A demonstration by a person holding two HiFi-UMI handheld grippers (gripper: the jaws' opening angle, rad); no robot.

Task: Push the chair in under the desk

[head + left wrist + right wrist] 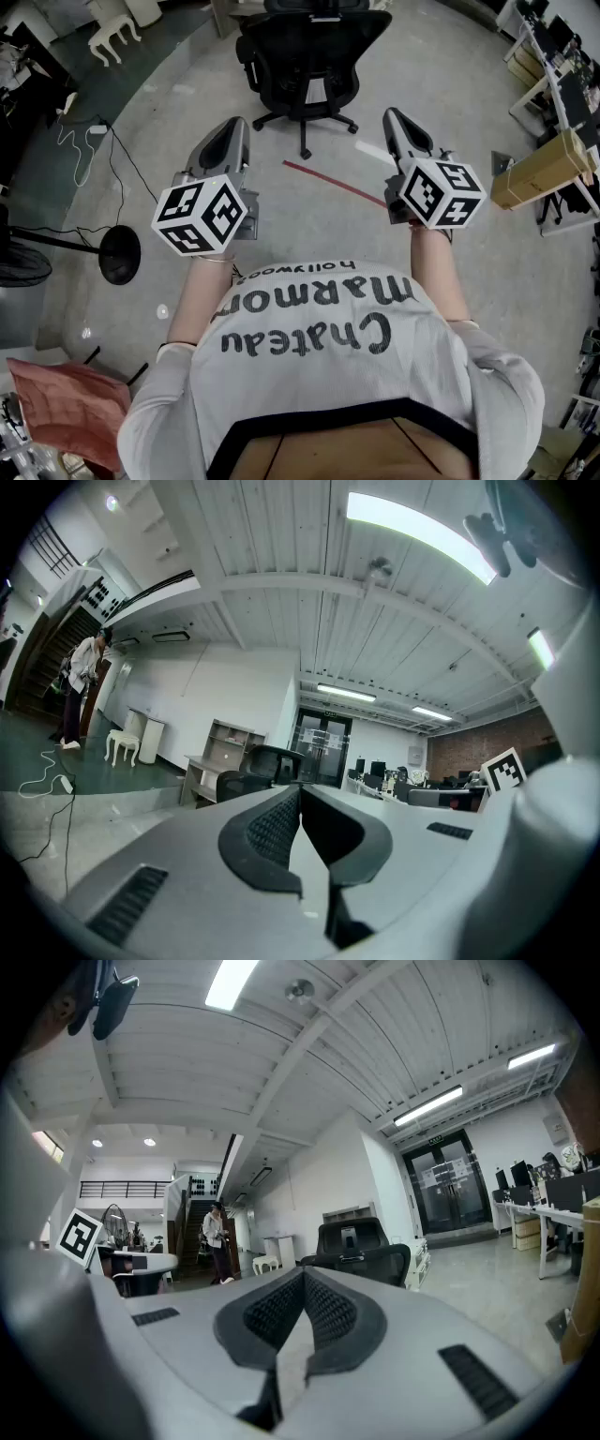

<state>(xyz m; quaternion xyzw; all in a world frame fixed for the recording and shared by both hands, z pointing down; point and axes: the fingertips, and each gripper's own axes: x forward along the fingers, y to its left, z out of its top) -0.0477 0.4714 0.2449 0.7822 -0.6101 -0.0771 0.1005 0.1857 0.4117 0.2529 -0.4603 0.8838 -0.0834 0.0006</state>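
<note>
The black office chair [305,56] stands on the grey concrete floor [187,122] at twelve o'clock from the person, well apart from both grippers, with its backrest facing them and its star base and casters showing beneath. The person's white T-shirt [319,347] fills the six o'clock part of the head view, and both forearms reach forward. The left gripper [236,124] is held at about eleven o'clock with its jaws closed tip to tip on nothing; in the left gripper view the ribbed pads [277,822] meet at the front and the chair [253,771] shows just beyond the tips, slightly toward eleven o'clock. The right gripper [392,114] is held at about one o'clock, also closed and empty; in the right gripper view its pads [323,1312] touch and the chair [361,1246] stands past them toward one o'clock. Both grippers point level at the chair, side by side and apart from each other. A strip of red tape [333,181] lies on the floor between the grippers and the chair. A round black stand base [119,254] sits at nine o'clock, a small white stool [111,37] at eleven o'clock, and a cardboard box [544,169] at three o'clock. A standing person [217,1241] shows far off by a staircase.
</note>
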